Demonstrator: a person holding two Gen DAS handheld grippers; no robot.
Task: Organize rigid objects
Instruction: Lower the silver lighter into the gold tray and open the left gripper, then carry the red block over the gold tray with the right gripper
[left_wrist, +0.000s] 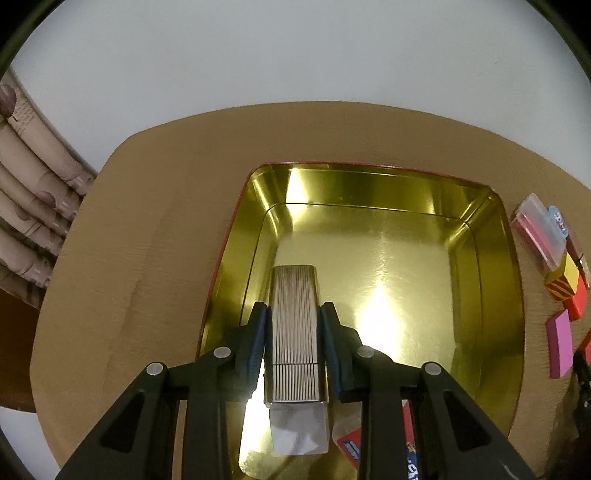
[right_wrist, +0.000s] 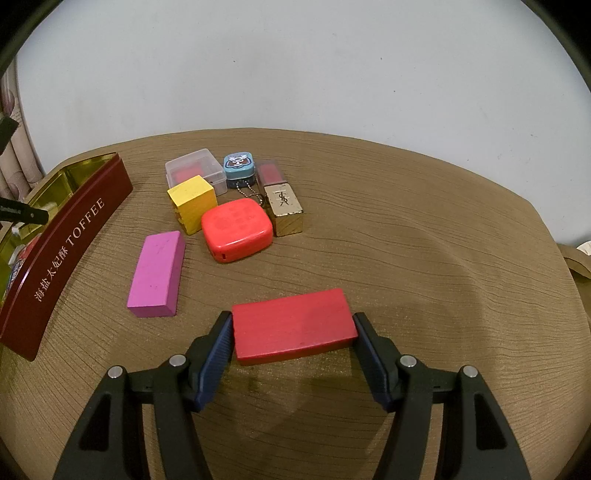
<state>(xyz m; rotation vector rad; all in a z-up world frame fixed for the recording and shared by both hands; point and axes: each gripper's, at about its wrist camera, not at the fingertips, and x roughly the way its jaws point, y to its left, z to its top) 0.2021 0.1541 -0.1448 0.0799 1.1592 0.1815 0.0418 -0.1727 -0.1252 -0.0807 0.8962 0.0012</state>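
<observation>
My left gripper (left_wrist: 293, 325) is clamped on a ribbed silver case (left_wrist: 294, 325), low center of frame, inside the gold tin (left_wrist: 369, 184). My right gripper (right_wrist: 293, 332) has both pads against the ends of a red block (right_wrist: 291, 326) flat on the tabletop (right_wrist: 406, 240). Farther up-left sit a pink block (right_wrist: 157, 275), a yellow block (right_wrist: 192, 203) and a red rounded case (right_wrist: 236, 229).

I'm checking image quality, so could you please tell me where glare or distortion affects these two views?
Left wrist view: bright glare on the gold tin's floor and far wall; the fisheye bows the table edge. Right wrist view: even light, no glare, soft shadow below the red block, edges curved.
</observation>
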